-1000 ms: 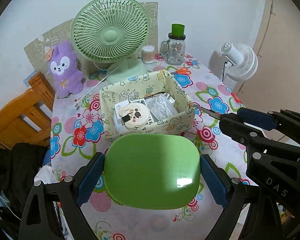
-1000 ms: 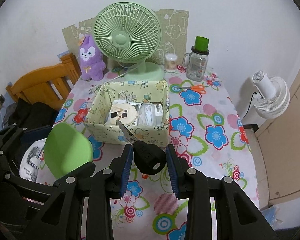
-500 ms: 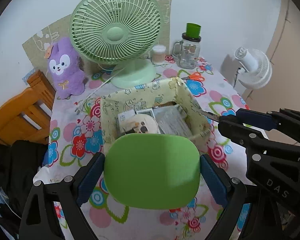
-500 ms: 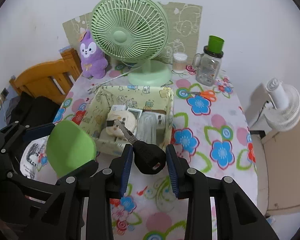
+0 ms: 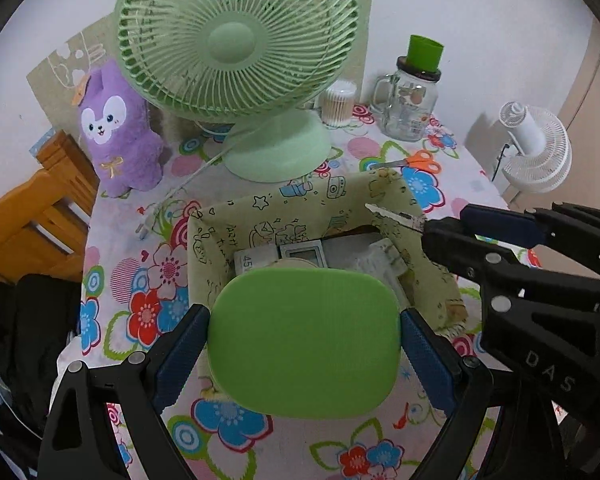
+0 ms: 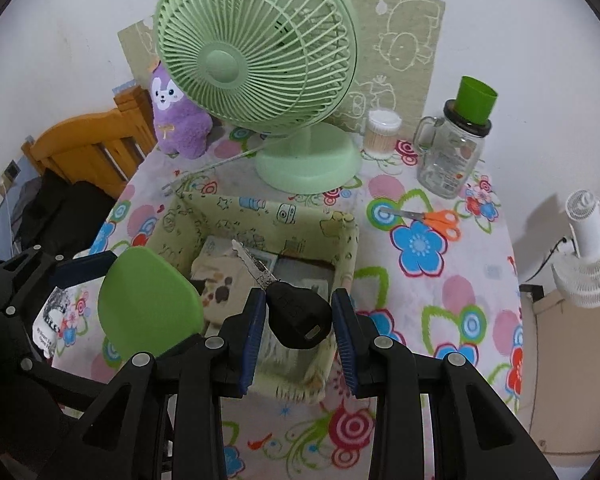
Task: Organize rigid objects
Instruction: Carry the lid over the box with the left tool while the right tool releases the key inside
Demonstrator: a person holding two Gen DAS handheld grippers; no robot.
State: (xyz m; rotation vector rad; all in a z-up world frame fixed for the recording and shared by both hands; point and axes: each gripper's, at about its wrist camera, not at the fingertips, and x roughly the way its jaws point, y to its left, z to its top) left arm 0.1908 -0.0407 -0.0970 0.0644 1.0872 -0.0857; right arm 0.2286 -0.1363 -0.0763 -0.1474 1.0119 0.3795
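Note:
My left gripper point(image 5: 304, 344) is shut on a flat green rounded plate point(image 5: 304, 340), held above the near edge of a patterned fabric box point(image 5: 284, 204). My right gripper point(image 6: 300, 316) is shut on a black-headed key point(image 6: 296, 312) whose metal blade point(image 6: 252, 264) points over the same box point(image 6: 260, 212). The box holds white and grey items and a round cream case point(image 6: 220, 288). The green plate also shows at the left of the right wrist view point(image 6: 148, 300). The right gripper shows at the right of the left wrist view point(image 5: 432, 230).
A green table fan point(image 5: 236, 40) stands behind the box. A purple plush point(image 5: 120, 128), a glass jar with green cup point(image 5: 412, 100), a cotton swab pot point(image 6: 382, 134) and orange scissors point(image 6: 432, 218) lie on the flowered tablecloth. A wooden chair point(image 5: 24, 228) is left, a white fan point(image 6: 588, 256) right.
Both grippers have moved forward and down toward the box with their loads. The box and fan look nearer and larger now.

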